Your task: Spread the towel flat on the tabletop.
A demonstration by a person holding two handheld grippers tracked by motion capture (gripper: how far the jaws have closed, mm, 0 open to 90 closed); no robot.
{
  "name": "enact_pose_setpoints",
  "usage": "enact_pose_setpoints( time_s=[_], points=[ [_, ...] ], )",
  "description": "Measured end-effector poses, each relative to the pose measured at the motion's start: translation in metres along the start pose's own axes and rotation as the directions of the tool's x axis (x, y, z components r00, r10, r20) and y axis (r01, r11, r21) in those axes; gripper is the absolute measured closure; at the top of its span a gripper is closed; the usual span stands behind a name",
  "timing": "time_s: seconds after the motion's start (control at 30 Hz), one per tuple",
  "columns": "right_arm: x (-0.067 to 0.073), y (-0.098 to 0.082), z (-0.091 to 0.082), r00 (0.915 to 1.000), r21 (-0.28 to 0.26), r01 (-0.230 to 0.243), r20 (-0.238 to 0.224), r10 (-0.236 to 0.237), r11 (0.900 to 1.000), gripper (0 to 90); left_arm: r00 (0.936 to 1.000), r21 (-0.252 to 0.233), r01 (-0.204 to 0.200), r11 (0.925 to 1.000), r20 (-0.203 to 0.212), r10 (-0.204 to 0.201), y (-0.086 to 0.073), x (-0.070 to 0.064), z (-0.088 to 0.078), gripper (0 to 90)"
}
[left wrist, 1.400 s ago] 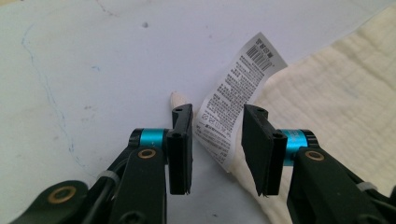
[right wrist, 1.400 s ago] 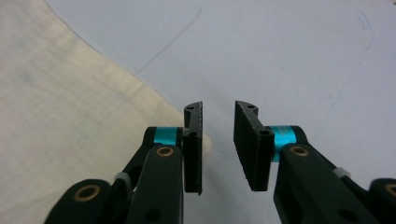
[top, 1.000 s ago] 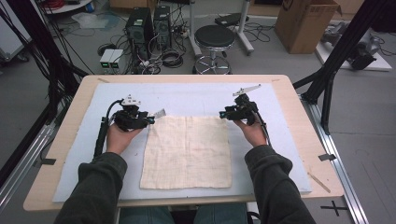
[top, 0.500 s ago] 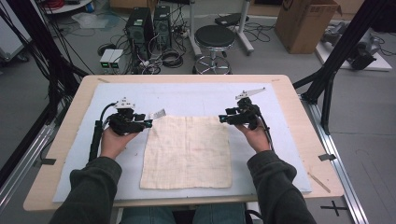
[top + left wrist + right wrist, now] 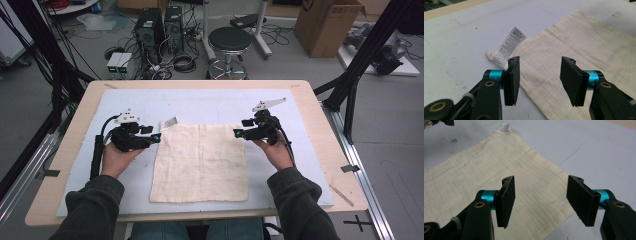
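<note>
The work surface is a wooden table [image 5: 60, 165] covered by a pale blue-grey mat [image 5: 210, 102]. A cream cloth [image 5: 200, 162] lies flat and unfolded on the mat, centred in front of the person. A white care label [image 5: 168, 123] projects from its far left corner and rests on the mat.

The left gripper [image 5: 156, 138] is positioned just beside the cloth's far left corner. In the left gripper view, its jaws stand apart above the cloth's edge with nothing between the pads; they have just been opening. The right gripper [image 5: 238, 133] is positioned at the far right corner. In the right gripper view, its jaws are likewise spread above the cloth, holding nothing; they too have just been opening.

Beyond the table, the grey floor carries a round black stool [image 5: 230, 40], computer towers [image 5: 160, 25] with loose cables, and a cardboard box [image 5: 327, 25]. Black frame struts [image 5: 360, 65] flank both sides of the table.
</note>
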State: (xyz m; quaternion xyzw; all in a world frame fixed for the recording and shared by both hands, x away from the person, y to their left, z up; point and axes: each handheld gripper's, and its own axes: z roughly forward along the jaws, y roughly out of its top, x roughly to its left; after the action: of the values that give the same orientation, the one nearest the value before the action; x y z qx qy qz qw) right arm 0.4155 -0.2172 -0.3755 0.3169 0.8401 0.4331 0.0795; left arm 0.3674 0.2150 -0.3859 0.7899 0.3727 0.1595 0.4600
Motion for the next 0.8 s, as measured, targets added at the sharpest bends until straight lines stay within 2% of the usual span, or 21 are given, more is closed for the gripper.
enact_pose_setpoints(
  time_s=[0.13,0.27,0.43,0.63,0.8],
  points=[
    [0.006,0.001,-0.005,1.0000,-0.003,0.008,0.002,-0.007,1.000,37.4,0.9999,-0.015,-0.010,0.9998,0.006,0.010,0.001,-0.003,-0.006,48.8],
    [0.014,0.001,-0.010,0.9991,-0.002,0.043,0.007,-0.043,0.999,36.7,0.9999,-0.017,-0.010,0.9998,0.007,0.010,0.001,-0.005,-0.010,46.7],
    [0.019,-0.005,-0.015,0.9991,-0.009,0.042,0.001,-0.042,0.999,36.0,0.9992,-0.013,-0.036,0.9993,0.016,0.036,-0.002,-0.010,-0.016,46.5],
    [0.020,-0.022,-0.014,0.9996,0.007,0.028,-0.009,-0.028,1.000,35.2,0.9998,-0.016,-0.016,0.9998,0.011,0.016,-0.011,-0.009,-0.020,44.1],
    [0.024,-0.025,-0.014,0.9994,0.005,0.033,-0.013,-0.033,0.999,34.5,0.9996,-0.019,-0.027,0.9995,0.008,0.028,-0.011,-0.010,-0.023,43.3]
  ],
)
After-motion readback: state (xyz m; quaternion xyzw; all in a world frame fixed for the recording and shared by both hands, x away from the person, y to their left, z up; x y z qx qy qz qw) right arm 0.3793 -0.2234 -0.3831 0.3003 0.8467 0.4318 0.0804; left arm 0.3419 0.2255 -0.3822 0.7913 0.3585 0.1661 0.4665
